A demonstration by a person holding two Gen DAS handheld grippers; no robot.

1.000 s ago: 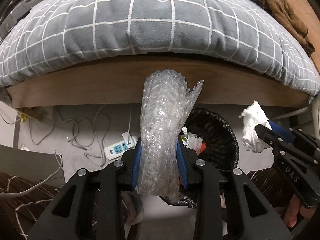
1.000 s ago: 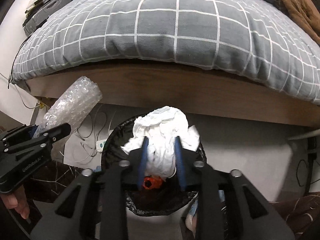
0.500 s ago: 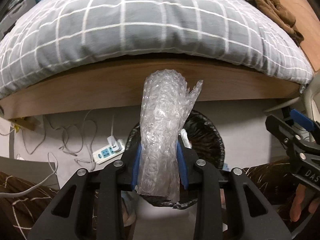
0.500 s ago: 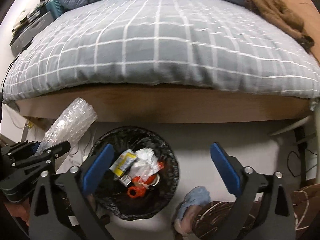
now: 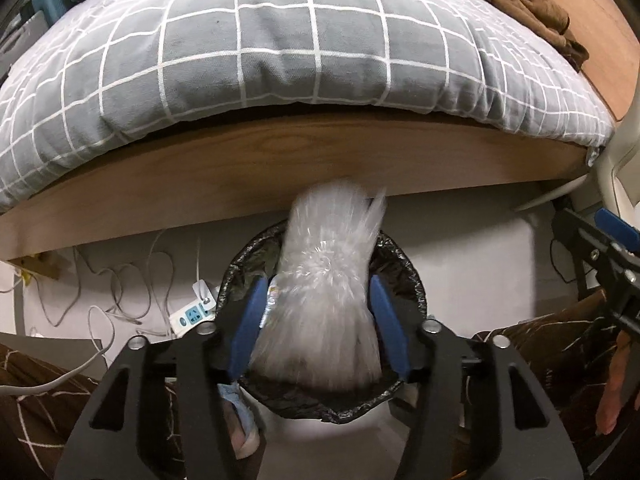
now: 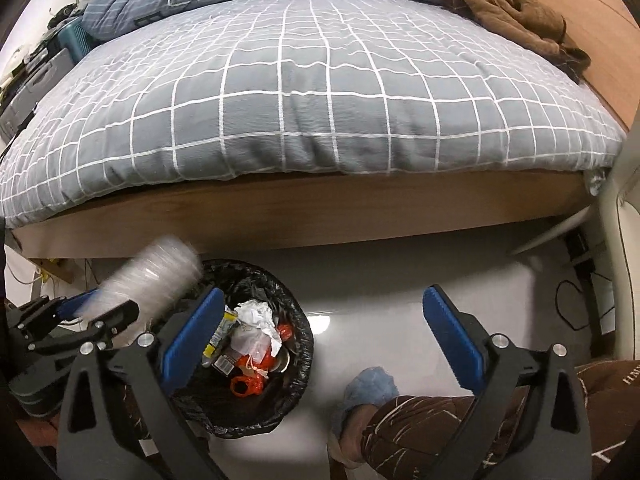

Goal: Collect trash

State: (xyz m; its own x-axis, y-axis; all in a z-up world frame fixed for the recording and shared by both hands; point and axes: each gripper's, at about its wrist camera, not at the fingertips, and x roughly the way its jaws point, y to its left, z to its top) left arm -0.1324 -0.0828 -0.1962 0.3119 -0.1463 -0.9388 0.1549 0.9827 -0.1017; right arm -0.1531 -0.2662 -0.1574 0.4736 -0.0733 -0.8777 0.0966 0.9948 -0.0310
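At the far left of the floor, a white power strip (image 5: 191, 314) with tangled grey cables is seen lying just beside the round bin lined with a black plastic bag (image 5: 400, 256). The left gripper (image 5: 318, 320) is held over that bin, pointed steeply down. Its jaws have just been opening, and the roll of clear bubble wrap (image 5: 328, 280) is caught between the blue pads (image 5: 248, 320), blurred and no longer pinched, directly above the bin's mouth. In the right wrist view the same roll (image 6: 156, 280) is seen at the bin's (image 6: 296, 312) far-left rim. Crumpled white paper (image 6: 256, 312), a clear bag, orange scraps and a small packet are gathered inside the bin. To the right of it, the right gripper (image 6: 324, 336) is held with its jaws spread wide and nothing between them, above bare grey floor (image 6: 380, 280). A blue slipper (image 6: 368, 392) and a brown patterned trouser leg (image 6: 420, 428) are seen near the bottom. Along the far side, a wooden bed frame (image 6: 320, 212) is covered by a grey quilt with white checks (image 6: 320, 100), with a brown garment (image 6: 512, 12) at its far right.
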